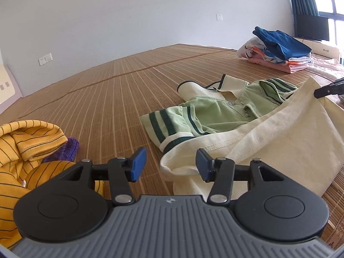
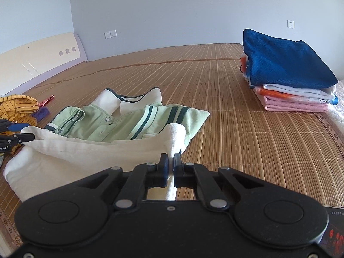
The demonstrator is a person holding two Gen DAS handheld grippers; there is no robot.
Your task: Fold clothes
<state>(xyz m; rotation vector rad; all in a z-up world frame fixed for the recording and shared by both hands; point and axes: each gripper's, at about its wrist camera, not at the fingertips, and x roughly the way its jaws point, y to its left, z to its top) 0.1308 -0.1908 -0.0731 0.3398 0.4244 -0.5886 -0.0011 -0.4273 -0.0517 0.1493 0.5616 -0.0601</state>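
A cream and light-green polo shirt (image 1: 215,116) with dark green stripes lies crumpled on the bamboo mat (image 1: 107,99). Its cream lower part (image 1: 279,142) is lifted and stretched towards the right. My left gripper (image 1: 171,165) is open, its blue pads wide apart, and the cream hem (image 1: 182,161) lies in the gap by the right pad. My right gripper (image 2: 171,163) is shut on a cream corner (image 2: 175,137) of the same shirt (image 2: 120,124). The right gripper (image 1: 329,90) also shows at the right edge of the left wrist view, and the left gripper (image 2: 23,131) at the left edge of the right wrist view.
A stack of folded clothes (image 2: 288,73) topped by a blue piece sits at the far right of the mat (image 2: 236,118). A yellow striped garment (image 1: 25,146) and a purple knit item (image 1: 64,150) lie to the left. A headboard (image 2: 38,58) stands at the left, a dark screen (image 1: 311,28) by the window.
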